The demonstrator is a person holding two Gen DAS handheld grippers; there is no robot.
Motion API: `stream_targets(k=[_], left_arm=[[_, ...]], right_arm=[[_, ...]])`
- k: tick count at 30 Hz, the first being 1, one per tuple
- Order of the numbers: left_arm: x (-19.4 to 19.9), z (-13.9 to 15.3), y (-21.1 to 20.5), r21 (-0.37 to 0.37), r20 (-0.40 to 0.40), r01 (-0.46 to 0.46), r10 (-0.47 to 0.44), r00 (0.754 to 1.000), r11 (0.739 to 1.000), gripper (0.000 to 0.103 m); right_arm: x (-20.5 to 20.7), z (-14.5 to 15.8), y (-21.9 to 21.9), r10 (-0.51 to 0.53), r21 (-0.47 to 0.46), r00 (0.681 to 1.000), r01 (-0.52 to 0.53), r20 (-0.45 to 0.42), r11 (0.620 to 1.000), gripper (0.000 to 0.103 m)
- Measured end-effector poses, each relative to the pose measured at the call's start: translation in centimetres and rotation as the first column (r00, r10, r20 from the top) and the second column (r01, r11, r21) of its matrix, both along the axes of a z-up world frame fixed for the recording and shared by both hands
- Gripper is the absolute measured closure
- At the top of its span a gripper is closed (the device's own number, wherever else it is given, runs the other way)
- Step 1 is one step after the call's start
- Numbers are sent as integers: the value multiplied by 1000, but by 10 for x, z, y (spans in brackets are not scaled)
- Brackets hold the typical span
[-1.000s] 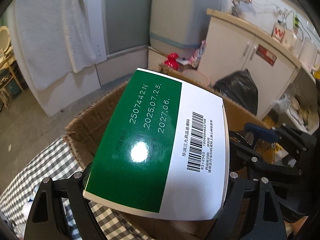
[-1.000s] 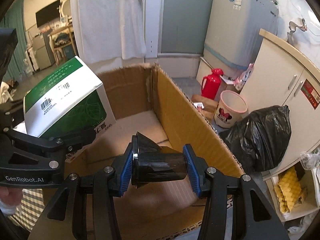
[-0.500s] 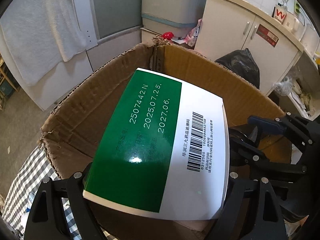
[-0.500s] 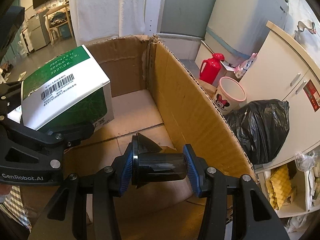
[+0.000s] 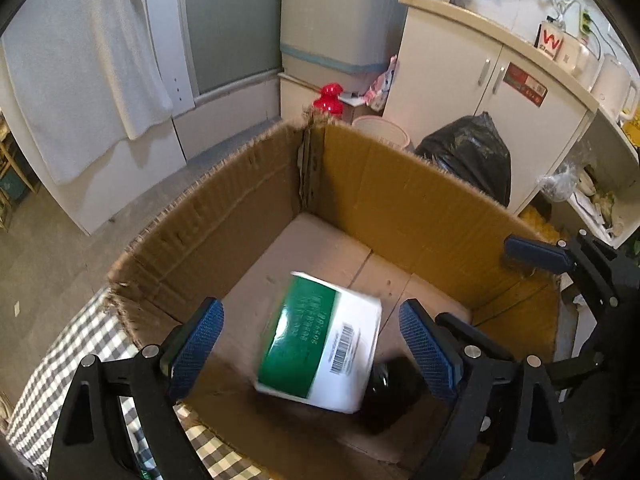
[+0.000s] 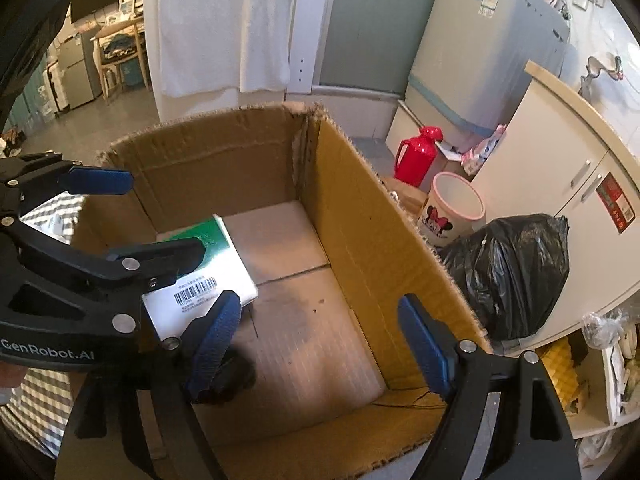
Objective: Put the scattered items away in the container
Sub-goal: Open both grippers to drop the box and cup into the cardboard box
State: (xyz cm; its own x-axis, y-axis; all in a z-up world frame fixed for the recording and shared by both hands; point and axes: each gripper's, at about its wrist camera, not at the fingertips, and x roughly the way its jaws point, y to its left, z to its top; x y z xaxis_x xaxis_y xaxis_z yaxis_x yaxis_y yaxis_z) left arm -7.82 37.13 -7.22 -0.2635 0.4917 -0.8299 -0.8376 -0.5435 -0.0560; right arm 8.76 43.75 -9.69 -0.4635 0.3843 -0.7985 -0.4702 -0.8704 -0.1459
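Cardboard box (image 5: 400, 200) holds the green-and-white carton (image 5: 320, 348) (motion-blurred, tilted) w/ a dark object (image 5: 394, 392) just beside it, both low inside; left gripper (image 5: 310, 344) and right gripper (image 6: 320, 340) above the box, jaws spread apart, gripping nothing.

Both wrist views look down, close, into cardboard box (image 5: 420, 208).

The left gripper (image 5: 310, 344) was held with its jaws spread wide and nothing between the blue pads (image 5: 196, 338). The right gripper (image 6: 320, 338) was likewise spread wide and unloaded. Both pointed forward and downward, the left one just beside the right.
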Motion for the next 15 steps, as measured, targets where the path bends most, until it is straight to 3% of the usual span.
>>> stream_targets(k=[3, 15], left_arm=[[3, 13, -7, 32, -18, -7, 8, 1000, 999, 3], [6, 59, -57, 138, -62, -96, 105, 993, 986, 3]], right_arm=[[5, 10, -6, -6, 11, 1000, 6, -22, 1000, 22], [29, 68, -29, -26, 38, 985, 33, -168, 999, 22]])
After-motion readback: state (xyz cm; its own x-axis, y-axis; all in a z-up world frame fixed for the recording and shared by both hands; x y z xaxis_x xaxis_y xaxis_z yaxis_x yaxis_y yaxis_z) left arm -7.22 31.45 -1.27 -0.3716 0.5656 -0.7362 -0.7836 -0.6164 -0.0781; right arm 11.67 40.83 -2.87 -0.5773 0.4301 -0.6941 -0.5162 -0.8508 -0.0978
